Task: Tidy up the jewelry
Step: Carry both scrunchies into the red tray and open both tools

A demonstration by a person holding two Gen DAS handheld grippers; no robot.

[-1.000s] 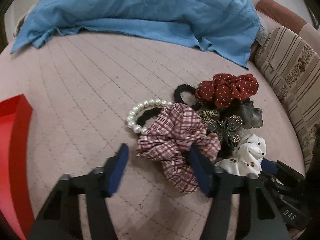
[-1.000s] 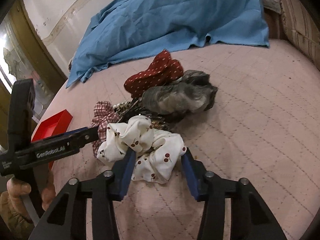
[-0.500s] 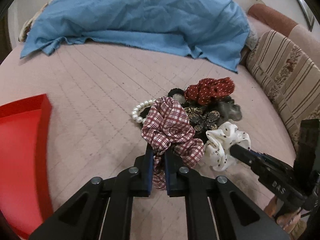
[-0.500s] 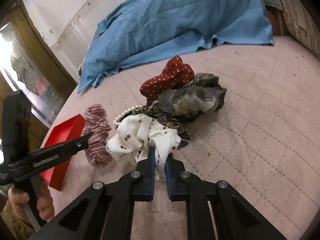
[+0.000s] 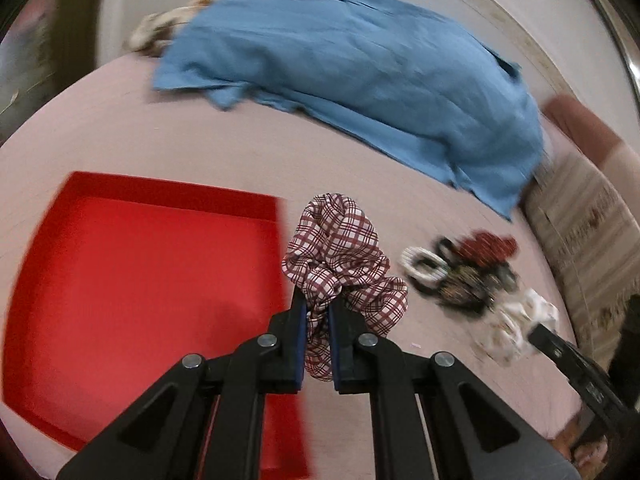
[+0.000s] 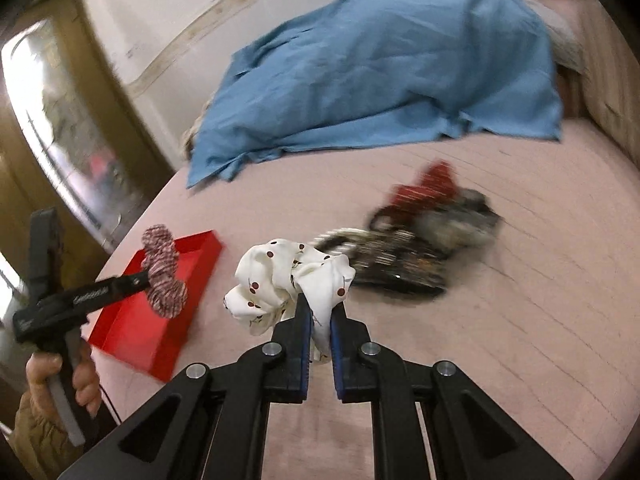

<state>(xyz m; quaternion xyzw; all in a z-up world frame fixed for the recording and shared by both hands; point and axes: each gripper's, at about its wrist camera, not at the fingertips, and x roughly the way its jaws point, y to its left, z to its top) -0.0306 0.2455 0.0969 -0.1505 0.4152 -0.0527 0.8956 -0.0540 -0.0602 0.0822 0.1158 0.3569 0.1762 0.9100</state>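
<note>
Checked red-and-white cloth makes the plaid scrunchie [image 5: 340, 256], and it is pinched between the blue pads of the left gripper [image 5: 318, 312]. The jaws are closed tight on a fold of it, and the rest of the scrunchie stands up above the fingertips, clear of the bed. In the right wrist view the same scrunchie [image 6: 164, 276] hangs over the near part of the red tray [image 6: 160, 320], held by the left gripper [image 6: 142, 278] that a hand [image 6: 64, 380] grips by the handle.

The right gripper [image 6: 320, 312] is also closed, on the white scrunchie [image 6: 288, 280] with small cherry prints. This one is lifted off the bed too, and most of it bulges to the left of the fingertips. In the left wrist view the white scrunchie [image 5: 516, 328] shows blurred at the tip of the right gripper [image 5: 536, 332].

Beside the plaid scrunchie, on its left in the left wrist view, lies the tray [image 5: 140, 280], flat on the pink quilted bed [image 5: 120, 128]. The pile [image 6: 420, 236] of other hair things lies on the bed, well apart from the tray: a red dotted scrunchie [image 5: 488, 246], a pearl band [image 5: 424, 270], and dark pieces that are too blurred to name.

Farther back a blue cloth [image 5: 360, 68] lies crumpled over the bed. A striped cushion [image 5: 592, 232] stands at the right edge.
</note>
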